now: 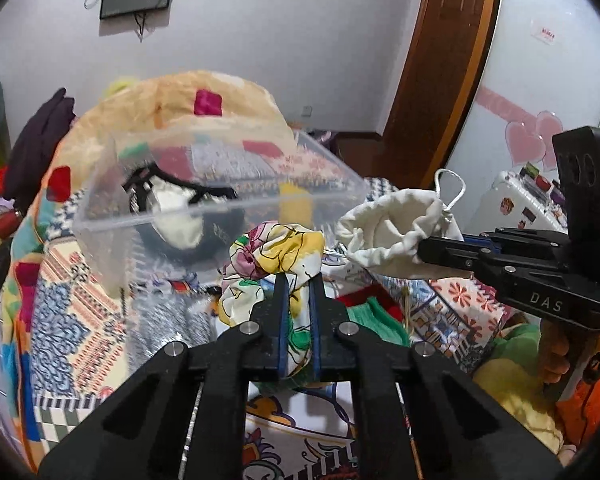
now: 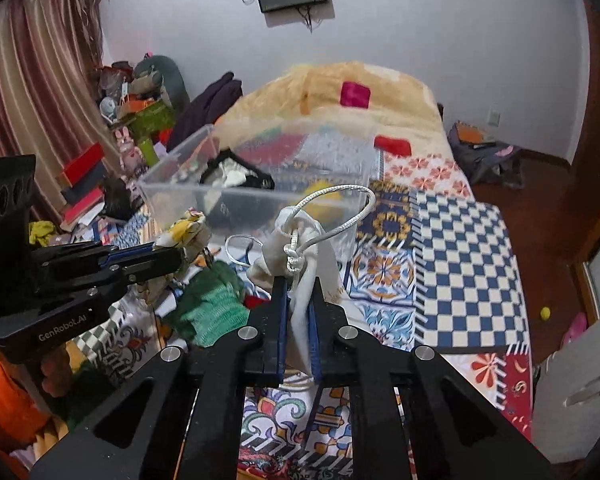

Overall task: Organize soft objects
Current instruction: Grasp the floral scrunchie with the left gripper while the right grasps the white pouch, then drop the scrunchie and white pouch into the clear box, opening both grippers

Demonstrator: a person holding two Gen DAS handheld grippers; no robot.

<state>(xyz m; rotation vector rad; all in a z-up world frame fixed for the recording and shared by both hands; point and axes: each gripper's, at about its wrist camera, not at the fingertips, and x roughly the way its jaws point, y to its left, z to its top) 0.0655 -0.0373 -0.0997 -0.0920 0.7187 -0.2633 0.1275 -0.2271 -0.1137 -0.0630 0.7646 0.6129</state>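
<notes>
Fingers [image 1: 281, 300] of left gripper [image 1: 298, 300] pinching floral cloth [image 1: 276, 256], lifting it above patterned bedspread [image 2: 460, 248] beside clear bin [image 1: 220, 208]. Right gripper [image 2: 299, 300] clamping white drawstring pouch [image 2: 300, 248], hovering just right of bin.

A bed [image 2: 460, 248] is covered by a patchwork quilt [image 2: 452, 216]. A clear plastic bin [image 2: 172, 192] is set on the quilt, far and left. A green knitted cloth [image 2: 212, 312] is laid nearer, left.
</notes>
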